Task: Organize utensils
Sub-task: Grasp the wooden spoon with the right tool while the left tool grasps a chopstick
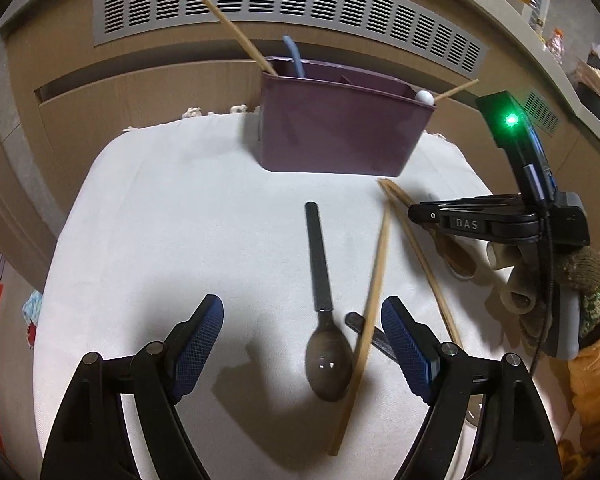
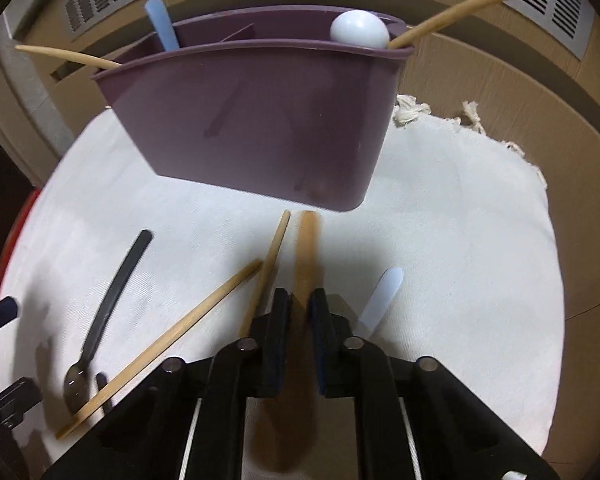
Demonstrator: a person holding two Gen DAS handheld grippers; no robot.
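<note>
A white cloth (image 1: 160,208) covers the surface, with the purple caddy (image 2: 252,128) at its far edge. The right gripper (image 2: 299,308) has its fingers clamped on a wooden spoon's handle (image 2: 306,248). The left gripper (image 1: 302,344) hovers, fingers apart, over a dark spoon (image 1: 326,364) and a chopstick (image 1: 364,328).

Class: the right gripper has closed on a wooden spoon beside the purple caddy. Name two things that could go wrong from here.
1. The right gripper pinches the wooden spoon on its handle, so the bowl may swing or slip as it lifts.
2. A chopstick lies right beside the spoon and may get dragged along, or knocked against the caddy.
</note>
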